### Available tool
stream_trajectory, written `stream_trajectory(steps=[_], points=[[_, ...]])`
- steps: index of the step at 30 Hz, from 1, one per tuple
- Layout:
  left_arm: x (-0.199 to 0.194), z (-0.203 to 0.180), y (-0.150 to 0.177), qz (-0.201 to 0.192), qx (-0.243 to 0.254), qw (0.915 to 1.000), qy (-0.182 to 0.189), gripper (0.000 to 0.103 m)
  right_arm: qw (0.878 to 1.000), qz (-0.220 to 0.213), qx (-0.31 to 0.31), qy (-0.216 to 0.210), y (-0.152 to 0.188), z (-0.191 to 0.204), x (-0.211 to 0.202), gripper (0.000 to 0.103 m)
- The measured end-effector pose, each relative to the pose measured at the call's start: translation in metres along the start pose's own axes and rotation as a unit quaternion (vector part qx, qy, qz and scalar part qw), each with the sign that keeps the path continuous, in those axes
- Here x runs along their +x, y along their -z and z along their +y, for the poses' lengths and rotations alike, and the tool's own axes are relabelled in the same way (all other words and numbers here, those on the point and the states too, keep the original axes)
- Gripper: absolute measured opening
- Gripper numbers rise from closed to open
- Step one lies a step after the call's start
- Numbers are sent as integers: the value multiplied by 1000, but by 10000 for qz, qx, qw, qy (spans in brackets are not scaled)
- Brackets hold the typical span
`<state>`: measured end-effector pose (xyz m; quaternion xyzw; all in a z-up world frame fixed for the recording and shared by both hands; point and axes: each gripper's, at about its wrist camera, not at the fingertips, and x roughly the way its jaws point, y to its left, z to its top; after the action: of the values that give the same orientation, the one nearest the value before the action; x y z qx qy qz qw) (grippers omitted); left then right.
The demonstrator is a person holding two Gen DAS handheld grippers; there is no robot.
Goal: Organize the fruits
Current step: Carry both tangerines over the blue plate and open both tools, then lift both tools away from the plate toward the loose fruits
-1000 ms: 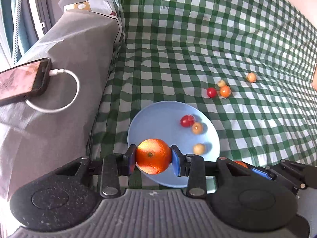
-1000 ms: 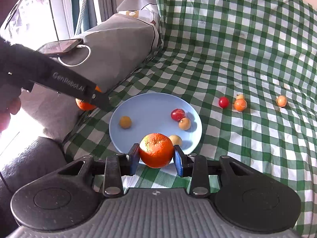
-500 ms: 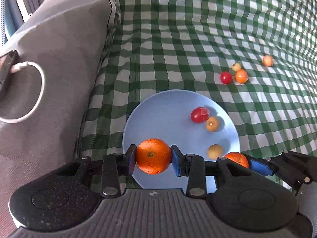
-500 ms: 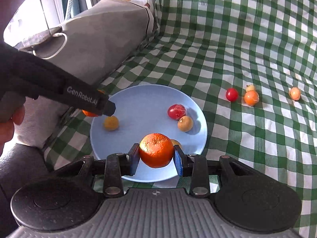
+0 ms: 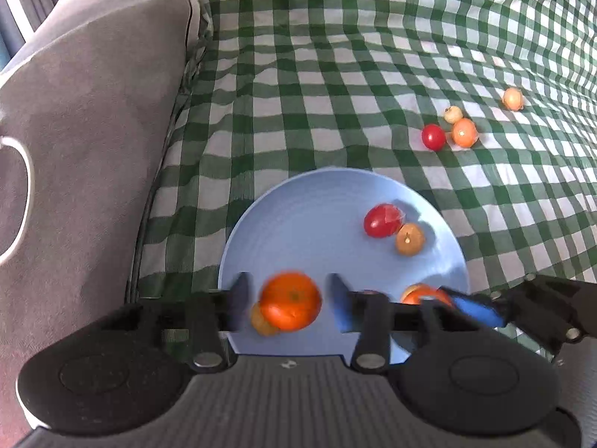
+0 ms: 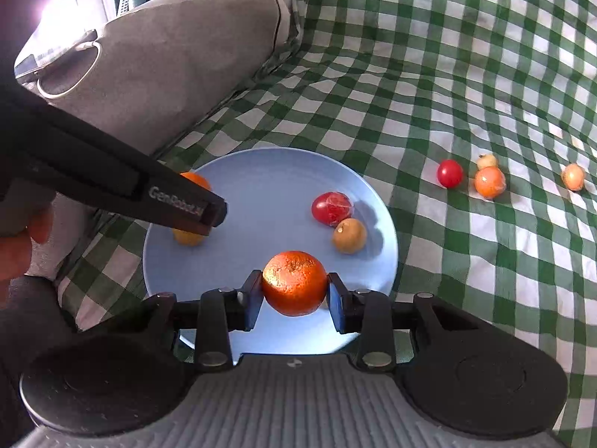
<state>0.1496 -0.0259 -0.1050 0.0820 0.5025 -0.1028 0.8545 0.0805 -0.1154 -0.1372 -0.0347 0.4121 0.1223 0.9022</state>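
A light blue plate (image 5: pixel 317 201) (image 6: pixel 268 171) lies on the green checked cloth. It holds a red tomato (image 5: pixel 382 220) (image 6: pixel 332 208), a yellowish fruit (image 5: pixel 409 239) (image 6: pixel 349 240) and another small yellow fruit (image 6: pixel 188 238). My left gripper (image 5: pixel 289 304) has its fingers spread apart, with an orange (image 5: pixel 290 305) loose between them over the plate's near left part. My right gripper (image 6: pixel 294 293) is shut on a second orange (image 6: pixel 294 283) above the plate's near edge. Several small fruits lie on the cloth to the right: a red one (image 6: pixel 450 173), an orange one (image 6: pixel 489 182) and others.
A grey cushion (image 5: pixel 86 123) (image 6: pixel 179 48) with a white cable (image 6: pixel 69 74) rises along the left of the plate. The left gripper's body (image 6: pixel 112 183) reaches over the plate's left side in the right wrist view. Checked cloth (image 5: pixel 373 56) stretches beyond.
My left gripper has opened and the orange has come free between its fingers, dropping toward the plate. Both grippers have moved closer over the plate. The right gripper still holds its orange.
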Motion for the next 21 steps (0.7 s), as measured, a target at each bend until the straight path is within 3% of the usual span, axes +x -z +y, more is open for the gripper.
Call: stream_trajectory(steps=[1,2,6,8,14,21], points=[[-3,0,-1,-70,-16,10000,-43,95,10000,57,-43,-18,-1,1,2,40],[-6,0,-1,-126,-37,9998,-120,101,9999,105,-89,-27,-2,2,3,48],[-18,-1,0,-90,37,9998,-159,103,9999,81,-95,64,-2,4,-9,84],[-24,-1,5,46,41,9998,-182,103,9999,85,-16,50,2,4,-20,90],[-51,1,32,297,-146,9991,-275,103,9996,37,196,185,19,6,-65,98],[-91,6,65,199,-431,9984,-308,103,9985,-170,307,422,37,17,-115,100]])
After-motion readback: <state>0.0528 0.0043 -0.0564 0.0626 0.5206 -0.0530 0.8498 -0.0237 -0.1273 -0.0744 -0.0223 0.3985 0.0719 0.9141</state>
